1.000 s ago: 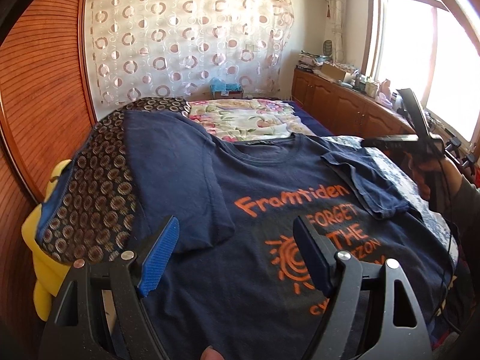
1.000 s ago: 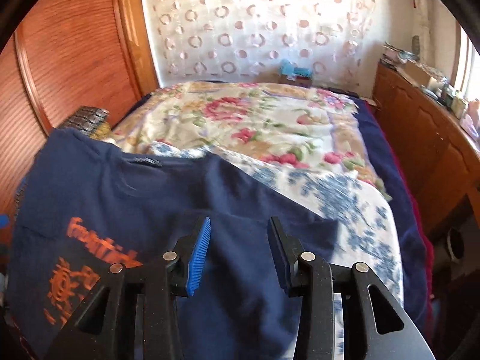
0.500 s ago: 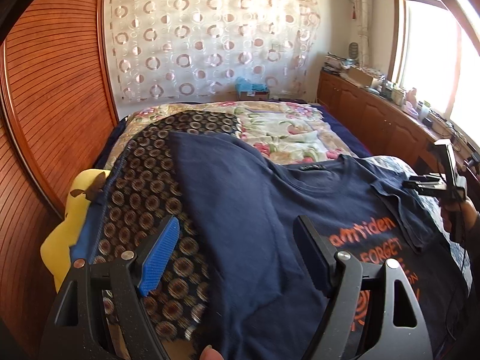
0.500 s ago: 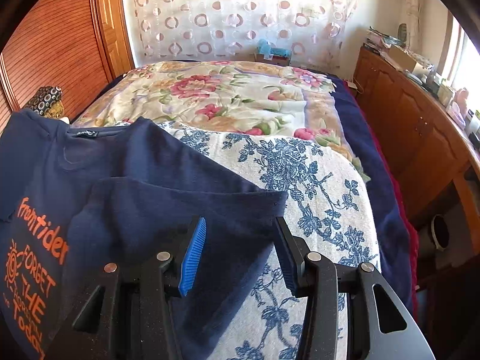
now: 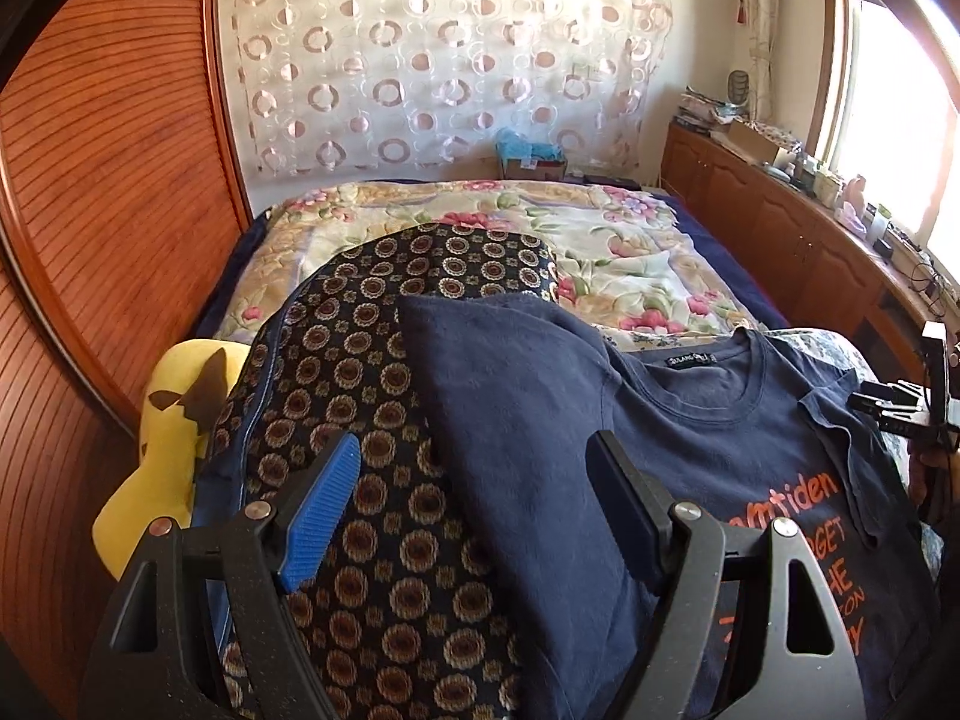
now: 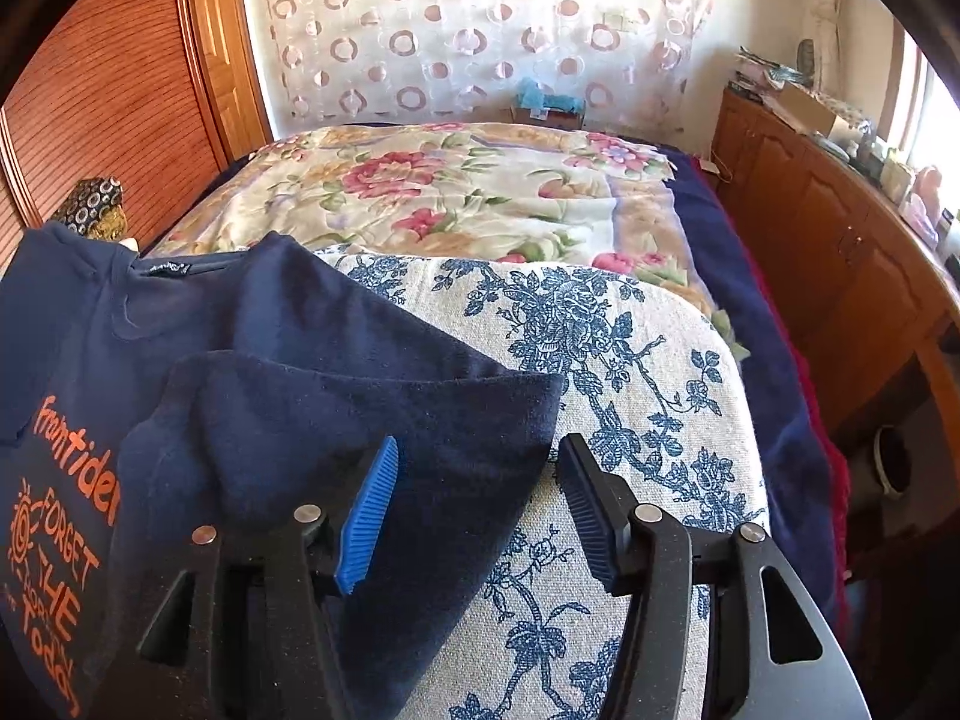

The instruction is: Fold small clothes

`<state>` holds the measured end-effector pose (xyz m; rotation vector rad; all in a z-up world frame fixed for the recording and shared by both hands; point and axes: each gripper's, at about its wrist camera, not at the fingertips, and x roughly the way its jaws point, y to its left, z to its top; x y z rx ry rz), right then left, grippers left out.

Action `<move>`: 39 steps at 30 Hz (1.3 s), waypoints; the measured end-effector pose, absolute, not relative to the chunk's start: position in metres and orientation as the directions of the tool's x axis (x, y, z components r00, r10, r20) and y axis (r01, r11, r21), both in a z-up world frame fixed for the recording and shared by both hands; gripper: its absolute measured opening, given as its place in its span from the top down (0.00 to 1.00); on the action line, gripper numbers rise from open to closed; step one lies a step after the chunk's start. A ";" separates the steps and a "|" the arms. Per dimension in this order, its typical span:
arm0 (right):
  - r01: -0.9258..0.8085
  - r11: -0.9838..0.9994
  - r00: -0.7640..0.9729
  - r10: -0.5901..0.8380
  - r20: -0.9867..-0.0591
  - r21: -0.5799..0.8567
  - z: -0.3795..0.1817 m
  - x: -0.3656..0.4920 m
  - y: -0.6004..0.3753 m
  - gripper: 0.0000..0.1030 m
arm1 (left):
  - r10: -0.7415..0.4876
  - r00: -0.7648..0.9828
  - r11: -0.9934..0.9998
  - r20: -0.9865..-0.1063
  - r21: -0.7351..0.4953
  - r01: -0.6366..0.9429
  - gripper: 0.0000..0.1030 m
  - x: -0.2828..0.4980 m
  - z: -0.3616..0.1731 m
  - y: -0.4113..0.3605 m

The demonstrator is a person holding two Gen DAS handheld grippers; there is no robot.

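- Left wrist view: my left gripper has its jaws spread wide with nothing clamped; they hang above the navy T-shirt, which lies face up on the bed.
- The shirt's left sleeve side is laid out toward the patterned cushion, and the shirt's left edge runs between my two fingers, blue pad over the cushion, black pad over the shirt.
- The collar sits beyond my black finger; the orange print is to the right of the collar and nearer me. A yellow toy lies left of the cushion, clear of the shirt.
- My right gripper shows at the shirt's far right edge, beside the folded-in sleeve.
- Right wrist view: the right gripper has just been opening its jaws; the pads are off the cloth, though the sleeve's corner lies between and under them.
- That sleeve rests folded over the shirt's body, its edge against the blue-flowered cloth.
- I judge the right sleeve fold is done and let go, and the left side is in hand.
- Next I need to lower the left jaws onto the left sleeve edge, pinch only the shirt and not the cushion, and carry it toward the collar line.
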<state>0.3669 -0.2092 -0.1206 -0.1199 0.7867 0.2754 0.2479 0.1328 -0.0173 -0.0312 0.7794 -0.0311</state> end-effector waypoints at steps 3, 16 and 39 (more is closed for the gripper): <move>-0.284 0.959 0.672 0.200 -0.713 0.002 -0.120 0.367 -0.211 0.41 | -0.074 0.701 0.996 -0.709 -0.083 0.021 0.31 0.259 -0.017 0.140; -0.277 0.961 0.672 0.191 -0.716 -0.003 -0.119 0.366 -0.211 0.39 | -0.124 0.669 0.986 -0.733 -0.165 0.003 0.56 0.301 -0.024 0.158; -0.275 0.961 0.671 0.189 -0.717 -0.004 -0.119 0.367 -0.211 0.38 | -0.129 0.714 0.991 -0.688 -0.111 0.072 0.95 0.298 -0.016 0.139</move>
